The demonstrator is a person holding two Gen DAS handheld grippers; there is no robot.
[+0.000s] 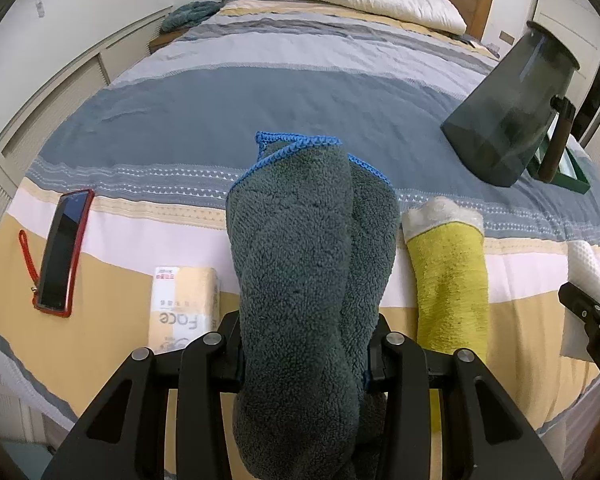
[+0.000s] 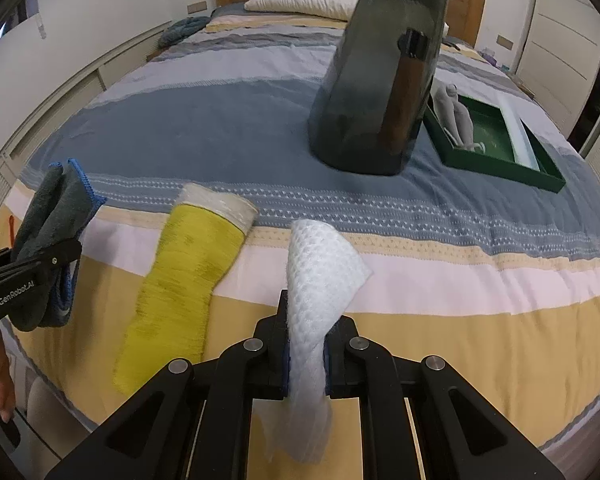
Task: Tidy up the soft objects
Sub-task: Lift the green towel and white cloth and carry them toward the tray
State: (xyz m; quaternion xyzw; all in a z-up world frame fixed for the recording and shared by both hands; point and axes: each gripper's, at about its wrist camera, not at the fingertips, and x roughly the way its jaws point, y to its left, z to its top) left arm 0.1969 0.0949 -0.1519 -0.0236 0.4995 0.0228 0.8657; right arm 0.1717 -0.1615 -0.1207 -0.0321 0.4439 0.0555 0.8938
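Clamping a folded grey fleece towel [image 1: 300,280], the left gripper [image 1: 304,364] holds it above the bed [image 1: 180,120]. Beside it, the yellow sock [image 1: 448,280] lies unsorted. Right wrist view: the right gripper [image 2: 306,364] pinches a white waffle cloth [image 2: 320,280]; dark bin [image 2: 380,80] awaits, nothing placed yet.

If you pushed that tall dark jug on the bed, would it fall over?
Probably. The dark jug is tall, and it stands on soft bedding, so a push near its top would likely tip it. Its side handle might stop it rolling far.
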